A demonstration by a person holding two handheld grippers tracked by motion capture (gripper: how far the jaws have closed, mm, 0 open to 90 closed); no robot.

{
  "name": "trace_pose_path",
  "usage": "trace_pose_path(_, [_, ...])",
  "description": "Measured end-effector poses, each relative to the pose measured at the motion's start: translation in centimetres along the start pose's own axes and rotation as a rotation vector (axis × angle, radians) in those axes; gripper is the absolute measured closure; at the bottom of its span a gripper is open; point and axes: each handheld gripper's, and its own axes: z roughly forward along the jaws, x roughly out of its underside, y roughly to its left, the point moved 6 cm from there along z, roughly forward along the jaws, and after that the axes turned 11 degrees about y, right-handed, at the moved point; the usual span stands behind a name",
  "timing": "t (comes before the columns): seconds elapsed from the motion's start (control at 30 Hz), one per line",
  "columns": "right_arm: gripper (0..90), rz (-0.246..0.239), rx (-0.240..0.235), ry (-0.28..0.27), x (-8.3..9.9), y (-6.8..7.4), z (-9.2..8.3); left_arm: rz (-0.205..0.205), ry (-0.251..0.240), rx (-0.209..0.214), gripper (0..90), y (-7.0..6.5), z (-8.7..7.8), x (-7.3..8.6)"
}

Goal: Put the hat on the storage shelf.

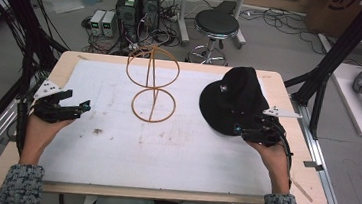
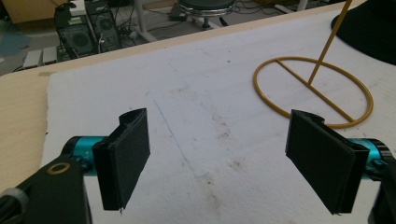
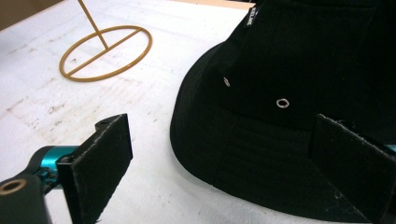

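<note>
Trouble is most likely waiting at the black hat (image 1: pixel 234 99), which is lying crown-up on the white mat (image 1: pixel 164 150) at the table's right side. The right gripper (image 3: pixel 219 158) is hovering at its near brim with jaws spread wide and gripping nothing; one jaw is standing over bare mat, the other over the brim. If they are closing from there, the soft brim is probably folding or sliding away instead of being caught, or a jaw is pinching the mat along with the fabric. The wire stand (image 1: pixel 152 81) is standing near the hat's left, light and top-heavy by the look of it, so a swinging hat could be tipping it. The left gripper (image 2: pixel 224 163) is idling apart over the mat's left part, holding nothing.

The hat's far brim is lying behind the crown, the label's lettering is too small to read, and the stand's top hoop is being cut off in both gripper views.
</note>
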Motion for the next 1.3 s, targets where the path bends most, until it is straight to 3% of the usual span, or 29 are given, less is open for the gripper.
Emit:
trace_pose_path(0.67, [6.1, 0.007, 0.012, 0.001, 0.0, -0.1, 0.0, 0.018, 0.008, 0.000, 22.6, -0.2, -0.2, -0.1])
trace_pose_path(1.3, [6.2, 0.007, 0.057, -0.051, -2.2, -0.5, -0.6, 0.036, 0.017, 0.010, 22.7, -0.7, -0.1, 0.8])
